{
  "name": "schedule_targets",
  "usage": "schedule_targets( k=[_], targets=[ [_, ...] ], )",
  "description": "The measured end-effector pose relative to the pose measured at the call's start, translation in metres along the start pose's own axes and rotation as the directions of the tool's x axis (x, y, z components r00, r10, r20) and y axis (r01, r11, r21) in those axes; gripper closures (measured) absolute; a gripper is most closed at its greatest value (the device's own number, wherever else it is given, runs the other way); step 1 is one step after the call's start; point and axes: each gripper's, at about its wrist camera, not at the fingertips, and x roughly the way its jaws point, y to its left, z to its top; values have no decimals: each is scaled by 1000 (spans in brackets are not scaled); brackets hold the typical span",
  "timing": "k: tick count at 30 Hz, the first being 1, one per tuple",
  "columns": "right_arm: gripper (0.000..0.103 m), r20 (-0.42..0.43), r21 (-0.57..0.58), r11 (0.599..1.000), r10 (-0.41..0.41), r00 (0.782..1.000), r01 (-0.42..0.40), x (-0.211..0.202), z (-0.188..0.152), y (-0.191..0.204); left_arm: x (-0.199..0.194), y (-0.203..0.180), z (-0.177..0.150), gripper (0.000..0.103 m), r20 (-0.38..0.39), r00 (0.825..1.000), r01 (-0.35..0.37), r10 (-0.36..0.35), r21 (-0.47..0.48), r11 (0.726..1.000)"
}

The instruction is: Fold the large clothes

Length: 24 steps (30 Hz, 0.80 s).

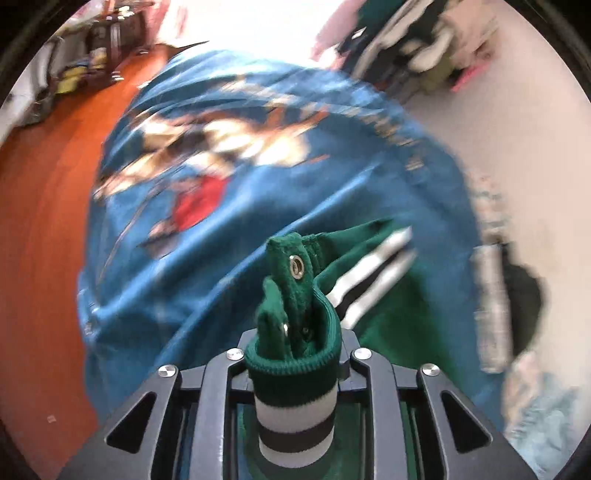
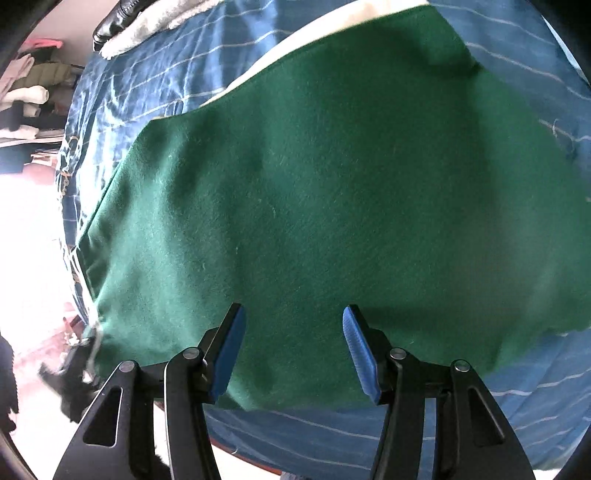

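Gripping the striped ribbed hem of the green jacket, the left tongs hold it bunched above the blue bedspread. Over on the bed, the right tongs hang released above the jacket's flat green panel, near the bed's front edge.

Everything is being carried by a bed covered with a blue bedspread, white-striped in the right wrist view, cartoon-printed in the left wrist view. A green jacket is being supported flat across the middle, a white sleeve lying along its far side. A fleece-lined dark garment is being held at the far left corner.
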Motion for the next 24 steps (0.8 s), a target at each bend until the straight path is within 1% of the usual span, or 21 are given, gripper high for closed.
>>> schedule_targets(
  k=[1, 2, 3, 4, 5, 6, 7, 9, 10, 11, 12, 13, 14, 15, 16, 17, 18, 19, 20, 22, 24],
  targets=[
    [46, 8, 6, 1000, -1, 1000, 1, -5, 1, -4, -9, -6, 3, 84, 3, 996, 90, -90, 8, 996],
    [46, 22, 20, 1000, -5, 1000, 5, -9, 2, -7, -13, -7, 5, 84, -3, 986, 165, -165, 6, 986],
    [46, 30, 28, 1000, -7, 1000, 6, -14, 3, -11, -17, -5, 4, 84, -4, 980, 198, -198, -1, 980],
    [46, 35, 36, 999, -9, 999, 8, -17, 4, -14, -12, 4, 4, 84, -24, 957, 288, -289, -27, 957],
    [46, 37, 43, 999, -11, 999, 9, -19, 6, -16, -6, 10, 3, 84, -27, 952, 302, -304, -50, 952],
    [46, 40, 50, 999, -7, 999, 5, -22, 7, -19, -1, 18, 2, 83, -21, 958, 282, -284, -76, 956],
    [46, 41, 57, 998, -3, 999, 1, -24, 9, -22, 10, 31, -1, 78, -27, 954, 294, -299, -109, 950],
    [46, 38, 65, 998, 7, 999, -9, -27, 8, -25, 27, 50, -7, 75, -47, 962, 258, -270, -176, 950],
    [46, 35, 65, 998, 7, 999, -9, -27, 8, -27, 36, 62, -11, 69, -60, 963, 243, -262, -224, 944],
    [46, 31, 66, 998, 6, 1000, -8, -28, 7, -29, 42, 69, -12, 66, -66, 964, 234, -258, -250, 939],
    [46, 27, 68, 998, 10, 1000, -12, -27, 5, -31, 47, 73, -14, 58, -72, 964, 228, -255, -265, 937],
    [46, 24, 70, 997, 11, 1000, -12, -26, 4, -31, 52, 74, -16, 55, -81, 965, 221, -250, -262, 939],
    [46, 17, 74, 997, 9, 1000, -10, -25, 2, -34, 56, 72, -17, 54, -86, 966, 216, -243, -249, 944],
    [46, 12, 80, 997, 8, 1000, -9, -23, 1, -36, 58, 66, -18, 50, -89, 969, 208, -231, -211, 955],
    [46, 6, 86, 996, 8, 1000, -9, -20, 1, -37, 62, 57, -18, 49, -93, 974, 189, -209, -180, 965],
    [46, -1, 92, 996, 9, 1000, -9, -18, 0, -39, 57, 49, -22, 48, -99, 978, 170, -185, -139, 976],
    [46, -8, 101, 995, 12, 1000, -11, -15, 0, -42, 58, 38, -21, 47, -106, 984, 137, -145, -85, 987],
    [46, -11, 106, 994, 12, 1000, -11, -13, -1, -44, 58, 27, -20, 56, -109, 990, 90, -92, -25, 996],
    [46, -13, 109, 994, 12, 1000, -11, -11, 0, -44, 56, 19, -19, 71, -102, 992, 82, -80, 15, 997],
    [46, -13, 107, 994, 10, 1000, -9, -9, 1, -43, 48, -1, -12, 79, -80, 996, 36, -29, 88, 996],
    [46, -1, 91, 996, 9, 1000, -9, -11, 1, -37, 31, -19, -2, 81, -35, 999, 18, -14, 111, 994]
  ],
)
